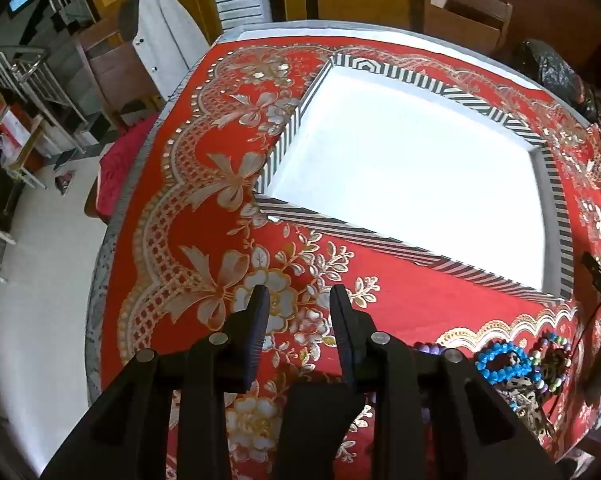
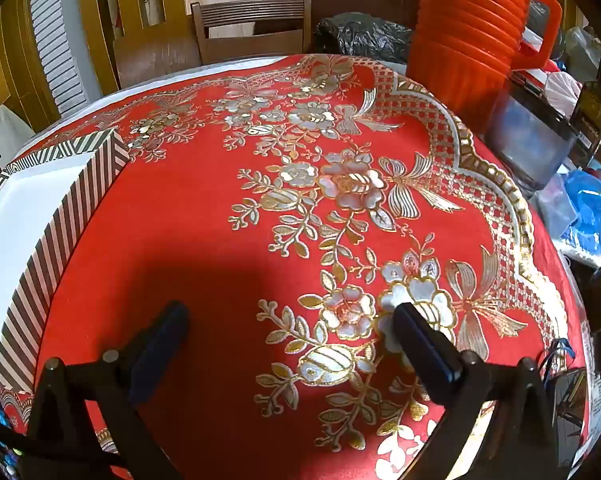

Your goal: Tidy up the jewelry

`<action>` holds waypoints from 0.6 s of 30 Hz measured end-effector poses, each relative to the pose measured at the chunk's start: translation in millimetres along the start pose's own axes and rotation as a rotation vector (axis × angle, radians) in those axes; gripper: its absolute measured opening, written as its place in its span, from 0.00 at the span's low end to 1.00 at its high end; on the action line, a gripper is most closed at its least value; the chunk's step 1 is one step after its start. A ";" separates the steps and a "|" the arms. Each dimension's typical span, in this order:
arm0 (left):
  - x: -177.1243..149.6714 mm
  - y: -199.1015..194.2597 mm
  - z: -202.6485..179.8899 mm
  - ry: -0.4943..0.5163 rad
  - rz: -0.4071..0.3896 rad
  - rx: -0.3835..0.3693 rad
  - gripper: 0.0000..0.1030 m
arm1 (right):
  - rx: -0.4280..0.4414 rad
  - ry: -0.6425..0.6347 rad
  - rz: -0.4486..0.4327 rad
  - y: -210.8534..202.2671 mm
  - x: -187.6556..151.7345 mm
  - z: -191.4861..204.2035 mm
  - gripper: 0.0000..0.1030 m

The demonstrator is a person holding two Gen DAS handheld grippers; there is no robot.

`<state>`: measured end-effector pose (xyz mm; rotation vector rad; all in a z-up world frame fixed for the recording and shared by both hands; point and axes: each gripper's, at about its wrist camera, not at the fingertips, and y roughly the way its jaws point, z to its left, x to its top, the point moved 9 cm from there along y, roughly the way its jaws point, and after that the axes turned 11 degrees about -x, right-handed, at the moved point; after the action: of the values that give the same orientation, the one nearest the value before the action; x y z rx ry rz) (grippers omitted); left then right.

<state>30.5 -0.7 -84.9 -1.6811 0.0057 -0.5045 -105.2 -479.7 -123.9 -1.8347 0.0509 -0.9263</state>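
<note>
A striped box (image 1: 476, 268) with a white inside stands open on the red and gold tablecloth (image 1: 204, 216); it also shows at the left edge of the right wrist view (image 2: 80, 196). A pile of bead bracelets lies at the lower right of the left wrist view, with a blue bracelet (image 1: 502, 362) on top and a purple one (image 1: 428, 347) beside it. My left gripper (image 1: 299, 300) is open and empty above the cloth, in front of the box and left of the pile. My right gripper (image 2: 290, 318) is wide open and empty over the floral cloth, right of the box.
An orange ribbed jug (image 2: 472, 36), a dark container (image 2: 528, 140) and a bottle (image 2: 592, 104) crowd the table's right side. A black bag (image 2: 364, 36) and wooden chairs (image 2: 252, 28) stand behind the table. The table edge drops off at left (image 1: 112, 240).
</note>
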 end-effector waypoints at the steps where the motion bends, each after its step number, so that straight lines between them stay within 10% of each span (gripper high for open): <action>1: 0.7 0.6 -0.7 0.006 0.001 0.005 0.14 | 0.000 0.000 0.000 0.0 0.0 0.0 1.00; 13: -19.1 -12.7 11.5 -0.021 -0.034 -0.059 0.14 | -0.025 -0.002 0.068 -7.5 -11.3 -3.4 1.00; 18: -33.9 -22.9 11.6 -0.014 -0.037 -0.101 0.14 | 0.026 0.000 0.048 -72.8 -22.5 -1.6 1.00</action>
<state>-2.7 24.1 -75.2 -1.7865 -0.0103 -0.5275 -148.7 -437.4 -77.7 -1.8018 0.0825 -0.8890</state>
